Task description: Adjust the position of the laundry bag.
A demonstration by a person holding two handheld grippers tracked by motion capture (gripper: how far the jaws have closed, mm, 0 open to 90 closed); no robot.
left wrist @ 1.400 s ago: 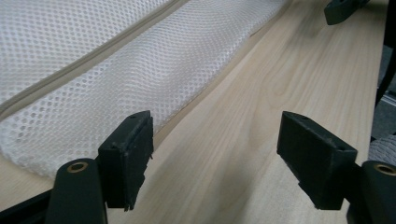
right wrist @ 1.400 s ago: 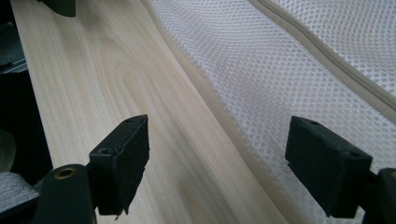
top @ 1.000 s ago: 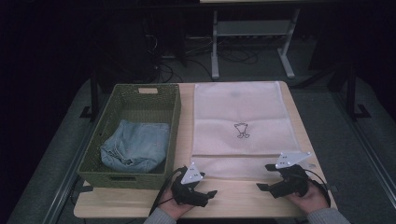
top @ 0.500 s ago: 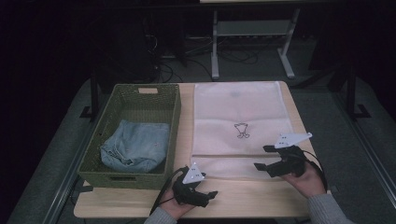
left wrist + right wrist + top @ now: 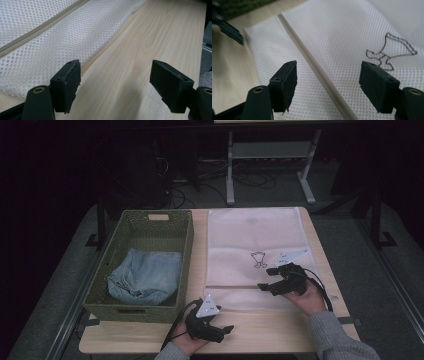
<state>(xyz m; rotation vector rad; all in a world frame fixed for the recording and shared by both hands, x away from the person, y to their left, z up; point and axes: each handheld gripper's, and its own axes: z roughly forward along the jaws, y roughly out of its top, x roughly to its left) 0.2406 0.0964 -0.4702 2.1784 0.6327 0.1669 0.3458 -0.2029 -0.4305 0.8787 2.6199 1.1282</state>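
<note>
White mesh laundry bag (image 5: pixel 255 252) lies flat on the right half of the wooden table (image 5: pixel 280 332), its beige zipper (image 5: pixel 317 68) running across near the front edge and a small embroidered outline (image 5: pixel 258 259) at mid-bag. Right gripper (image 5: pixel 267 278) hovers over the bag just beyond the zipper, jaws spread wide, nothing between them. Left gripper (image 5: pixel 226 329) sits low over bare wood just off the bag's near edge, jaws wide apart too, empty. Off to the left, a green woven basket (image 5: pixel 127 307) holds folded denim (image 5: pixel 145 276).
</note>
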